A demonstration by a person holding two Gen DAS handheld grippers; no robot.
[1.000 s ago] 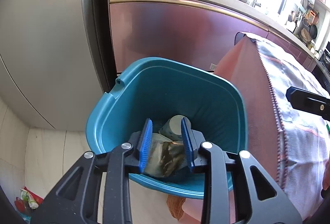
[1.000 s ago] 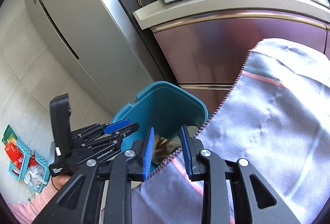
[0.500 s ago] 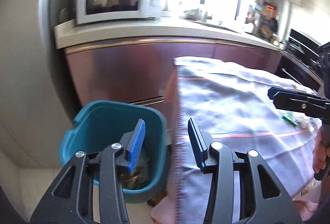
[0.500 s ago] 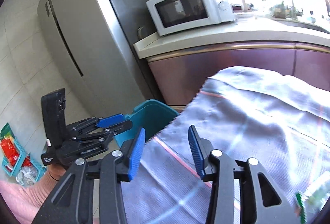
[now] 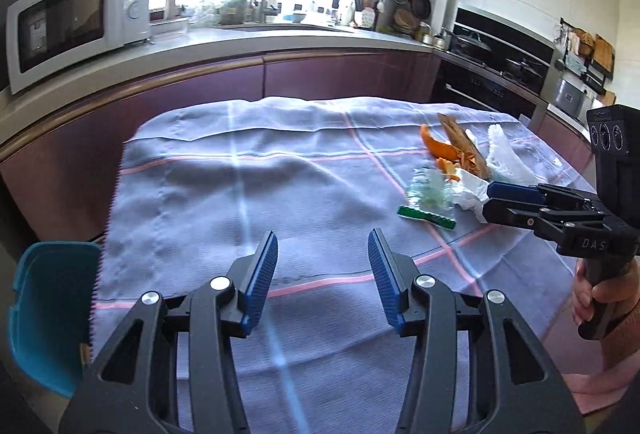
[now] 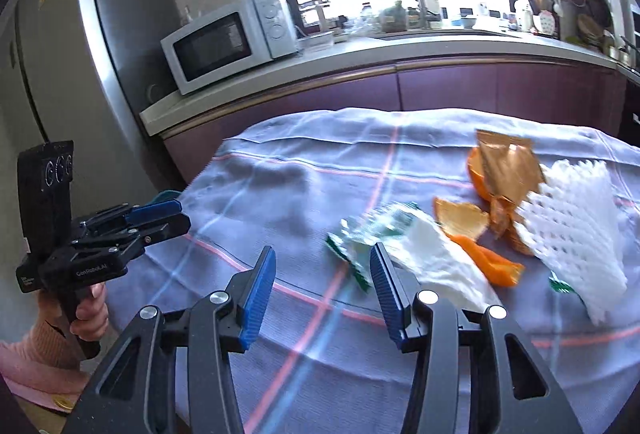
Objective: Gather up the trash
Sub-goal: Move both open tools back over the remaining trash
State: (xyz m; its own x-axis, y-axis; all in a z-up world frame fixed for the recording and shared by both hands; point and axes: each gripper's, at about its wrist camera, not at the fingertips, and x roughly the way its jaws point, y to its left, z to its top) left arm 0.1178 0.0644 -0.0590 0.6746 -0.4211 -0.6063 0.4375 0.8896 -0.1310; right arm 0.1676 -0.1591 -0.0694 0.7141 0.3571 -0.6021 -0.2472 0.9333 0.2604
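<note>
Right wrist view shows the trash lying in a loose heap on the right part of the bench: a crumpled white paper tissue (image 6: 436,258) just beyond the right finger, curled orange peel pieces (image 6: 464,220) touching it, a torn brown foil wrapper (image 6: 508,166) leaning over the peel, a white foam fruit net (image 6: 576,226) at the far right, and a clear plastic bag with a green zip strip (image 6: 372,230) on the left edge of the heap. All of it rests on the pale blue-grey cloth with pink and white stripes (image 6: 304,190) that covers the bench. The right gripper (image 6: 323,292) hangs over the cloth just short of the heap, its blue-padded fingers (image 6: 256,294) moderately apart with nothing between them; they have just been opening. In the left wrist view the same heap sits to the far right, with the clear bag (image 5: 428,202) nearest. The left gripper (image 5: 323,276) hovers over bare cloth, well apart from the trash, its fingers also moderately apart and empty, likewise just opened further. A teal plastic bin (image 5: 48,310) stands below the left edge of the bench. Beyond are maroon cabinets (image 6: 452,86), a white microwave (image 6: 224,42) on the counter and a tall grey refrigerator (image 6: 68,46).
</note>
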